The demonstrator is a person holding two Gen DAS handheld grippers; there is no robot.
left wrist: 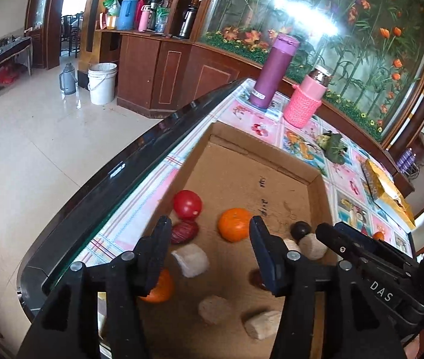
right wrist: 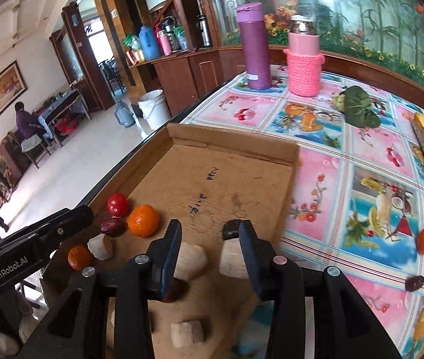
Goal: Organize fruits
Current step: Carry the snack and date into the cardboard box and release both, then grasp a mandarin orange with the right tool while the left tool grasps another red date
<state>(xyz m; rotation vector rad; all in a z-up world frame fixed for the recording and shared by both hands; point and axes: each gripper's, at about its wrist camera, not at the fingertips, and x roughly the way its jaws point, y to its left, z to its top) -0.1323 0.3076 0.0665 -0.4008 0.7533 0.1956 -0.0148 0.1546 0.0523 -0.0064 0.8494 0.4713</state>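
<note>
left tongs [left wrist: 210, 233] – agape | cardboard tray [left wrist: 259, 152] – orange [left wrist: 234, 224], tomato [left wrist: 187, 204]

Both views are bright with daylight. A white glare burns out part of the curved glass panel with painted flowers and bamboo [left wrist: 310, 21], strongest above the tall purple cylindrical flask [left wrist: 271, 71]; in the right wrist view the same panel [right wrist: 361, 9] shows a paler flare near its top. Left of that panel, the glossy cream tile floor [left wrist: 32, 137] reflects window light. Shadows inside the shallow brown cardboard tray [right wrist: 235, 140] are soft and short. Fisheye bending curves straight edges, and the corners fall to black. Fine detail is slightly soft throughout.
</note>
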